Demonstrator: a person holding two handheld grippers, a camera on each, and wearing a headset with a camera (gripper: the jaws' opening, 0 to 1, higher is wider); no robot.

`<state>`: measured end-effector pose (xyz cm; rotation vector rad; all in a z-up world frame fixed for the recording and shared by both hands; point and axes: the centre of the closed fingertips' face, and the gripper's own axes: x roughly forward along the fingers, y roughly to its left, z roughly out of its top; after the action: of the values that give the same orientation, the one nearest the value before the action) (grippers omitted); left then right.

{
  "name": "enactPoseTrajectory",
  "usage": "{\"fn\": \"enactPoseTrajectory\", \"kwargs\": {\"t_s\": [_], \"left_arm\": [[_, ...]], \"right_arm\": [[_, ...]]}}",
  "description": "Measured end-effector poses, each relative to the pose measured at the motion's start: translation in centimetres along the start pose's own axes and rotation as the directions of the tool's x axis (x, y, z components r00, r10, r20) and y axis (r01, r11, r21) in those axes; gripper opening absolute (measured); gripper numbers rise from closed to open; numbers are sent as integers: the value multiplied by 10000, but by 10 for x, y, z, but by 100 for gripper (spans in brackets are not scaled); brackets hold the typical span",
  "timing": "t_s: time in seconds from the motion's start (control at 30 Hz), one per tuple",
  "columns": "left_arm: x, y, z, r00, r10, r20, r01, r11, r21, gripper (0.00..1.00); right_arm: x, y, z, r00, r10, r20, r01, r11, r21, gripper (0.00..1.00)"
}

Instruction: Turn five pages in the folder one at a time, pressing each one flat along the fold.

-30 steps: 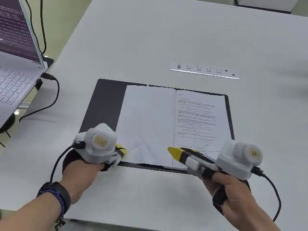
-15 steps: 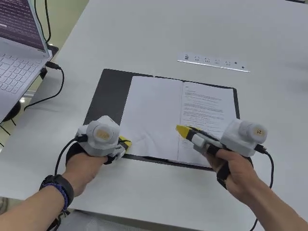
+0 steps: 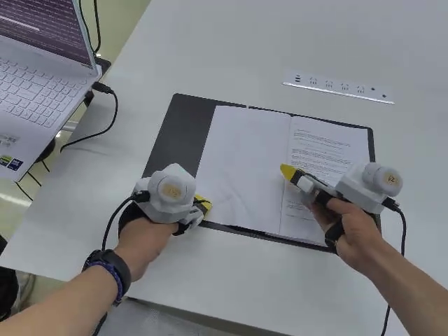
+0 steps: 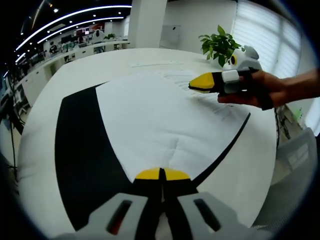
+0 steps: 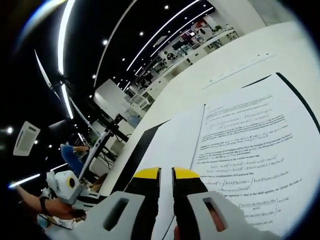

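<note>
The flat black folder (image 3: 175, 133) lies open on the white table (image 3: 231, 49). Inside it are a blank white page (image 3: 245, 161) on the left and a page of small print (image 3: 325, 157) on the right. The fold between them runs straight away from the person. The left gripper (image 3: 201, 205) has its jaws pressed together at the blank page's near corner; it is not clear if they pinch paper. The right gripper (image 3: 287, 171) is over the print page, just beside the fold. Its jaws are almost together and hold nothing.

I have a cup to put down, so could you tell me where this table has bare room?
Bare table lies beyond the folder, around the power strip. A cable crosses between laptop and folder. The left gripper and right gripper crowd the near edge.
</note>
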<state>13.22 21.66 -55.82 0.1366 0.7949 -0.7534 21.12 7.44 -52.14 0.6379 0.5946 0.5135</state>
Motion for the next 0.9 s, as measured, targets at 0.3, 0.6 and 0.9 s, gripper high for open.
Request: {"fn": "enactPoseTrajectory", "kwargs": {"t_s": [0.3, 0.6, 0.9], "left_arm": [[0, 0, 1, 9999, -116, -83, 116, 9999, 91, 0], [2, 1, 1, 9999, -60, -134, 61, 10000, 53, 0], [2, 1, 1, 9996, -80, -255, 86, 9997, 216, 0]], "right_arm": [[15, -14, 0, 9997, -99, -224, 99, 10000, -6, 3], [19, -20, 2, 9998, 8, -209, -4, 9999, 152, 0], [36, -28, 18, 9991, -197, 376, 186, 9994, 298, 0]]}}
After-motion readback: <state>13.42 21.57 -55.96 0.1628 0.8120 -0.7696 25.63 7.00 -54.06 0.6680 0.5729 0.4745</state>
